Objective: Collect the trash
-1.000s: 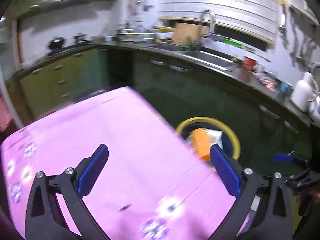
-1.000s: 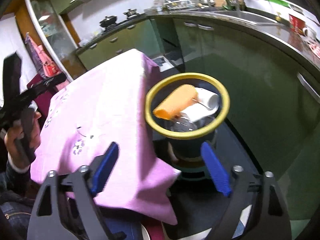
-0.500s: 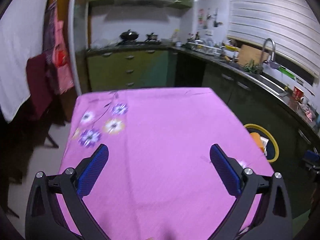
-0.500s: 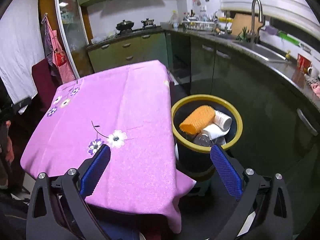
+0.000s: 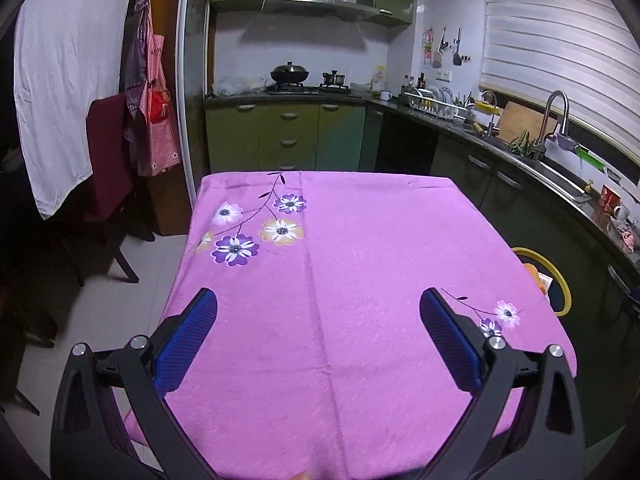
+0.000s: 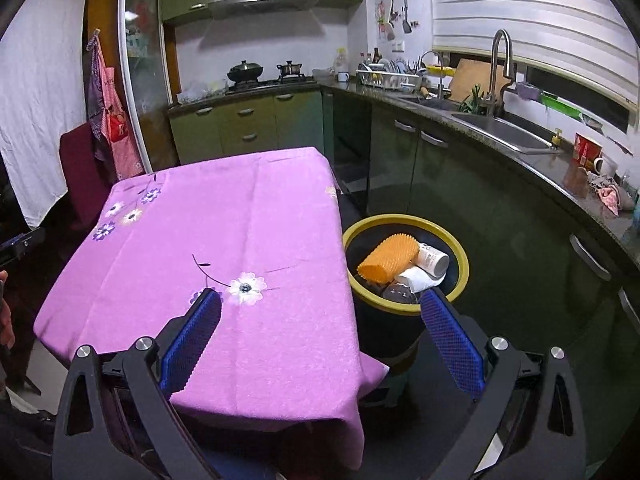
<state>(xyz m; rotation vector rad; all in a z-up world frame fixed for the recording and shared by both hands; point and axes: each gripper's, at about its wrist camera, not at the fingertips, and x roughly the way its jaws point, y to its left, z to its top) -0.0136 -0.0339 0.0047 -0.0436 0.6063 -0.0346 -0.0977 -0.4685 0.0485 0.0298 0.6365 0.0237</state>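
Green kitchen cabinets and a dark counter with a steel sink ran behind a table draped in a pink floral tablecloth (image 5: 360, 280), whose top showed no loose rubbish at all. Both tools hung above that cloth with their blue-padded jaws spread wide and nothing between them: the left gripper (image 5: 318, 334) sat over the middle of the table, the right gripper (image 6: 320, 334) over its near right corner. What had been collected lay in the yellow-rimmed black trash bin (image 6: 460, 258) standing on the floor just beside the table: an orange ribbed roll (image 6: 386, 258), its long axis slanting up toward the right, and a white cylindrical container (image 6: 434, 258) touching it. From the right jaws the bin was ahead and slightly right, close to the right pad; from the left jaws it was far off to the right, half hidden by the table edge, so the right hand was clearly nearer. Judging by the bare cloth, the gathering looked finished or nearly so.
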